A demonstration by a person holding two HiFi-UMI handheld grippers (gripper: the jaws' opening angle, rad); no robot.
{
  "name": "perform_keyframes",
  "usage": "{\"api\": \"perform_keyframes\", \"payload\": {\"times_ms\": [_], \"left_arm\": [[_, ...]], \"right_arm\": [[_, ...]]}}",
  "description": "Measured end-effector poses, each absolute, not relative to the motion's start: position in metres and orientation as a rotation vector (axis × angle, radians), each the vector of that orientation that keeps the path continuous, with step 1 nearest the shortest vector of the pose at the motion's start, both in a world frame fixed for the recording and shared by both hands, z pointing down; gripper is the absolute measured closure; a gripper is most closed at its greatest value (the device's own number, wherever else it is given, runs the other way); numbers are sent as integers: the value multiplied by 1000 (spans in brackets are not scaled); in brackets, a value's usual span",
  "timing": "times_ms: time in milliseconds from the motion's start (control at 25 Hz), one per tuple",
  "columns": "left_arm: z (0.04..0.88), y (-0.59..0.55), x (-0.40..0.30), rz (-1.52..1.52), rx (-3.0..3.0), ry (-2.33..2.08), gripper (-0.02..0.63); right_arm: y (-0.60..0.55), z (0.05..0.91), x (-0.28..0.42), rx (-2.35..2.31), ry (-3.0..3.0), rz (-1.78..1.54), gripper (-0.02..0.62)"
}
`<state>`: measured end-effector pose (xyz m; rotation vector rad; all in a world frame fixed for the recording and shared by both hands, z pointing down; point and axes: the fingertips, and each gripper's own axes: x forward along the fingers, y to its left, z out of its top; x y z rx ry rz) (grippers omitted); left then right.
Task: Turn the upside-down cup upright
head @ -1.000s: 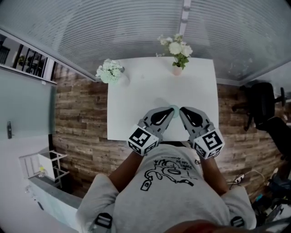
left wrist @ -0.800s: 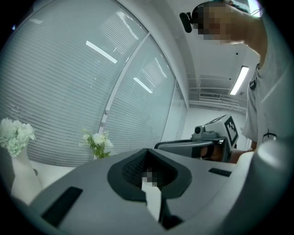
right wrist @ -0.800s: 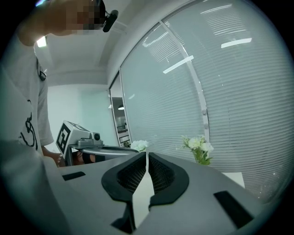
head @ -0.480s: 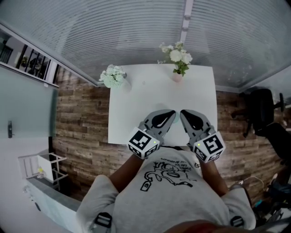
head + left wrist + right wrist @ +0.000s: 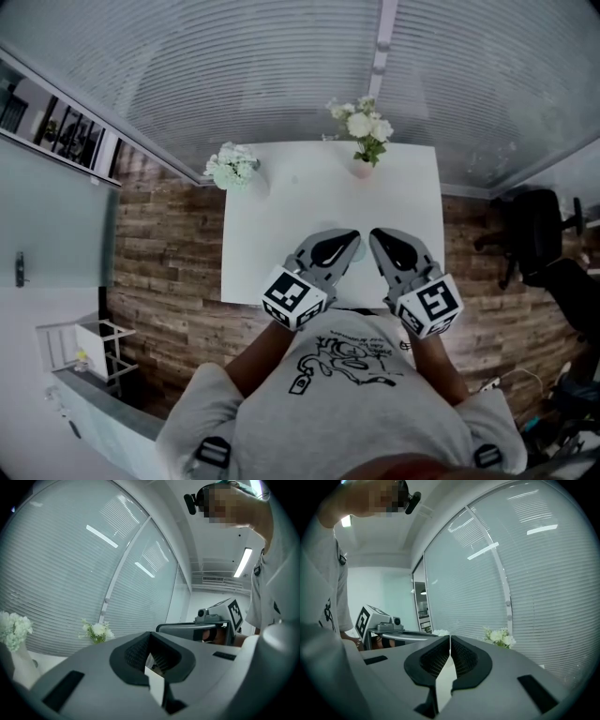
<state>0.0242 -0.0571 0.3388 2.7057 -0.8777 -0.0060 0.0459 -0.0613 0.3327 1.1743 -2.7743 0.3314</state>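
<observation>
White table [image 5: 281, 216] under slatted blinds [image 5: 234, 66] filled the head view, with a flower vase [image 5: 232, 167] at 11 o'clock and a second vase [image 5: 362, 131] at 1 o'clock. The left gripper [image 5: 349, 242] and right gripper [image 5: 377, 237] hung side by side over the 6 o'clock edge. I could not pick out the cup.

The left gripper view showed its jaws pressed together on nothing. The right gripper view showed the same, with only blinds and flowers beyond.

To my eye this fitted hands about to reach for a cup, or hands drawn back from one already righted.
</observation>
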Motion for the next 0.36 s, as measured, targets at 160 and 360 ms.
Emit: {"api": "perform_keyframes", "payload": {"times_ms": [160,360], "left_arm": [[337,-59,25,-13,2708,-878,604],[338,-51,28,-3,2699,-872,604]], "right_arm": [[-63,331,47,1172,-2772,320,555],[-54,331,49,1169,-2771,333,555]]}}
